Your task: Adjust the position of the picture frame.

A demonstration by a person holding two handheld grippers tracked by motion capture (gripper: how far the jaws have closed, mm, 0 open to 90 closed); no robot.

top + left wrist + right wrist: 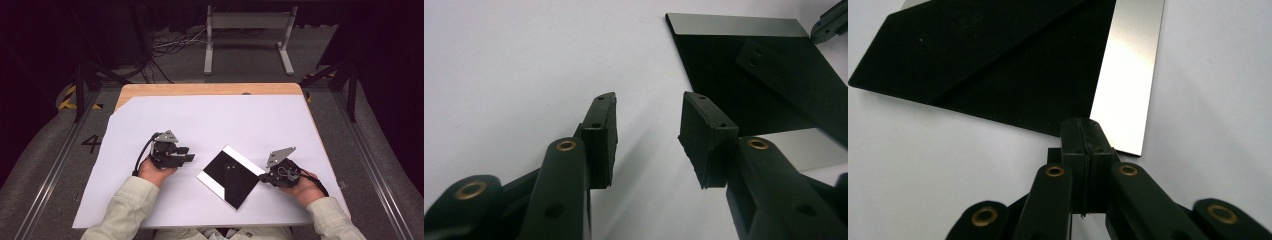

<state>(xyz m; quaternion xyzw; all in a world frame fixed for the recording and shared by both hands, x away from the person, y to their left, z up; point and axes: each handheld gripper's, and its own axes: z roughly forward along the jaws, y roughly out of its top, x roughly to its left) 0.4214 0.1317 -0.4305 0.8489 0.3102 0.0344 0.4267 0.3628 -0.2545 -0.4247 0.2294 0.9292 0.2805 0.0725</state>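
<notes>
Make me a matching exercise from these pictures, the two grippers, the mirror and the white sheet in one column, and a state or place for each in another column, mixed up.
Things:
1. left gripper
2. right gripper
3. mirror
4. white sheet

States or places:
A. covers most of the wooden table
B. jaws apart, nothing between them
C. lies flat between the two grippers
D. jaws closed, at the mirror's edge

Pairs: 1-B, 2-D, 3-C, 4-A
</notes>
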